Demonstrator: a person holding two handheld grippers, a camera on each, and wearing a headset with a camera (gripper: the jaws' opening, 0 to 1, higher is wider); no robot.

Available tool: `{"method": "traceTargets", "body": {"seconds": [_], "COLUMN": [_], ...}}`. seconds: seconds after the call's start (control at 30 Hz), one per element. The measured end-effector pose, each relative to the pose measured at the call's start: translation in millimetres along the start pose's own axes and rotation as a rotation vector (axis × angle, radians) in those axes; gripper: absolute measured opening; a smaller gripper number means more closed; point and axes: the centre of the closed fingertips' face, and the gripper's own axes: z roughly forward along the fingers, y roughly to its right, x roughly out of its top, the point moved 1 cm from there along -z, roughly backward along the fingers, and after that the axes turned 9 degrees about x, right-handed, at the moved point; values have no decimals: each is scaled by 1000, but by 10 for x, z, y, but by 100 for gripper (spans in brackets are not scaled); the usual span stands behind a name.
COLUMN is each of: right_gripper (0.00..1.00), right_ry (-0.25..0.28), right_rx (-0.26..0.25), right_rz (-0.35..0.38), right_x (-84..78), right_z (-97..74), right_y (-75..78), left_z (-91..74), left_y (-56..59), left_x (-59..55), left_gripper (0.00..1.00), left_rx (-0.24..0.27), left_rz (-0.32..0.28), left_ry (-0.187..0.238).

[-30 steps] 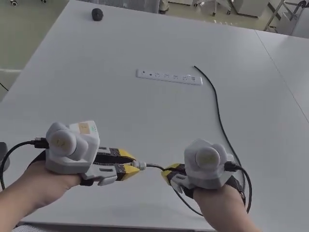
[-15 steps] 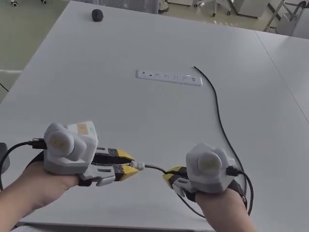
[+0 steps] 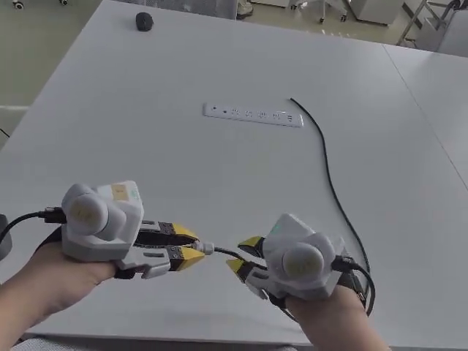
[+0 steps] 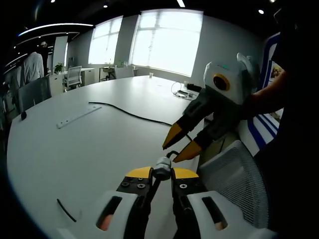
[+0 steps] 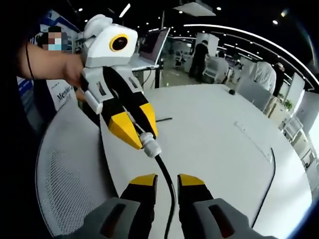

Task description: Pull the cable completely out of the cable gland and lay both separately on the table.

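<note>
My left gripper (image 3: pixel 196 247) is shut on a small white cable gland (image 3: pixel 207 249), which sticks out past its yellow tips just above the table's near edge. A thin black cable (image 3: pixel 223 253) leaves the gland and runs right, between the jaws of my right gripper (image 3: pixel 243 254). Those jaws stand apart on either side of the cable without pinching it. The left gripper view has the gland (image 4: pixel 162 166) at its own tips and the right gripper (image 4: pixel 174 152) close ahead. In the right gripper view the cable (image 5: pixel 167 174) passes through the gap, up to the gland (image 5: pixel 150 147).
A white power strip (image 3: pixel 252 115) lies mid-table. From beside it a long black cable (image 3: pixel 329 172) curves down toward my right hand; I cannot tell whether it is the same cable. A small dark object (image 3: pixel 144 20) sits at the far corner. Chairs stand below the near edge.
My right gripper has let go of the cable, its jaws now apart, and has slid left, closer to the gland. The left gripper has kept its hold and barely moved.
</note>
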Motion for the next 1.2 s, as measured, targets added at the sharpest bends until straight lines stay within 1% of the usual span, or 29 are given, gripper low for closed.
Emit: {"method": "traceTargets", "body": {"seconds": [0.03, 0.07, 0.1, 0.17, 0.23, 0.37, 0.57, 0.73, 0.8, 0.97, 1.07, 1.2], "right_gripper": [12, 11, 11, 9, 8, 3, 1, 0, 0, 0, 0, 0], "right_ry": [-12, -19, -10, -45, -39, -48, -41, -37, -31, -35, -24, -29], "right_rx": [2, -10, -16, -12, -12, -12, -4, 0, 5, -10, -12, -17], "right_rz": [-31, -67, -93, -129, -145, -179, -177, -122, -80, -31, 36, 70], "right_x": [21, 60, 98, 88, 115, 120, 110, 66, 50, -18, -55, -108], "right_z": [11, 20, 32, 65, 86, 96, 109, 115, 112, 95, 82, 87], "right_y": [-17, -22, -21, -39, -50, -42, -40, -19, -15, 49, 80, 119], "left_z": [0, 2, 4, 4, -4, -9, -6, 9, 15, 23, 25, 29], "left_y": [1, 4, 6, 7, 4, 20, 26, 27, 30, 4, 1, 0], "left_x": [5, 9, 10, 8, 2, 7, 9, 5, 4, 20, 33, 38], "left_gripper": [15, 15, 15, 15, 15, 15, 15, 15, 15, 15, 15, 15], "left_rx": [0, -1, -2, 1, 0, -1, 0, -2, -5, -5, -7, -7], "left_rz": [0, -1, -3, 4, 0, -7, -8, -6, -2, -2, 1, 2], "left_ry": [0, 1, 1, -2, -3, -1, 3, 4, 2, 4, 7, 9]}}
